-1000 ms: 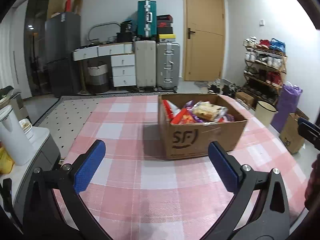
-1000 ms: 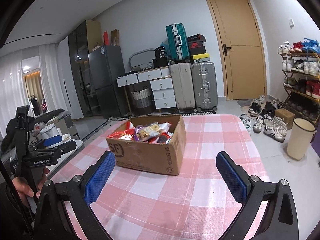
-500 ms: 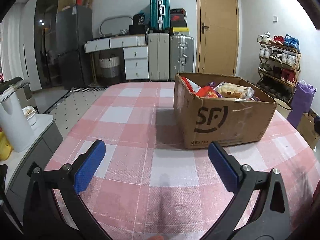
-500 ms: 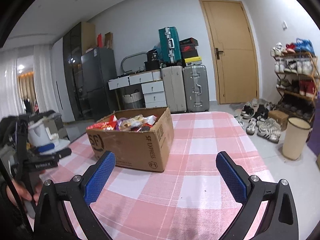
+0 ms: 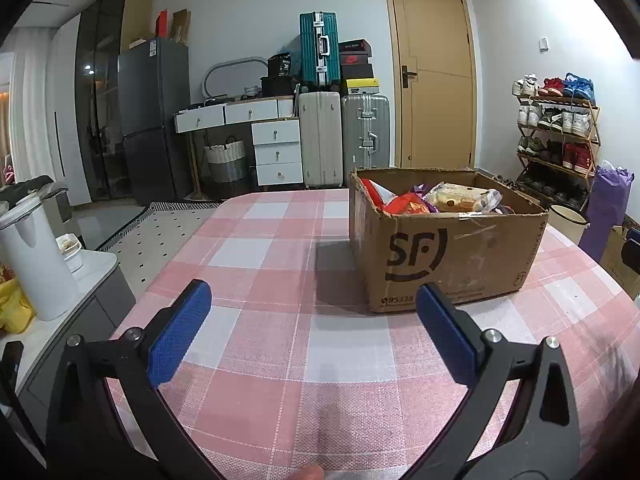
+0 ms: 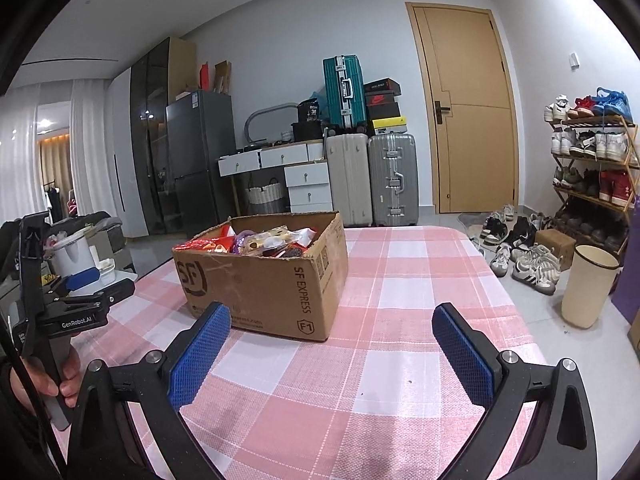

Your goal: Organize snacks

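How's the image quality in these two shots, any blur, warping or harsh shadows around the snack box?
Left wrist view: sharp, the cardboard box casts a soft shadow leftward onto the checked tablecloth; strong fisheye bends the door frame. Right wrist view: equally sharp, black corners, no glare on the snacks.

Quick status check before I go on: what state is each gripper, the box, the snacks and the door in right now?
left gripper: open, empty, above the tablecloth.
right gripper: open, empty, short of the box.
cardboard box: upright on the table, top open.
snacks: piled inside the box, none taken out.
door: shut.
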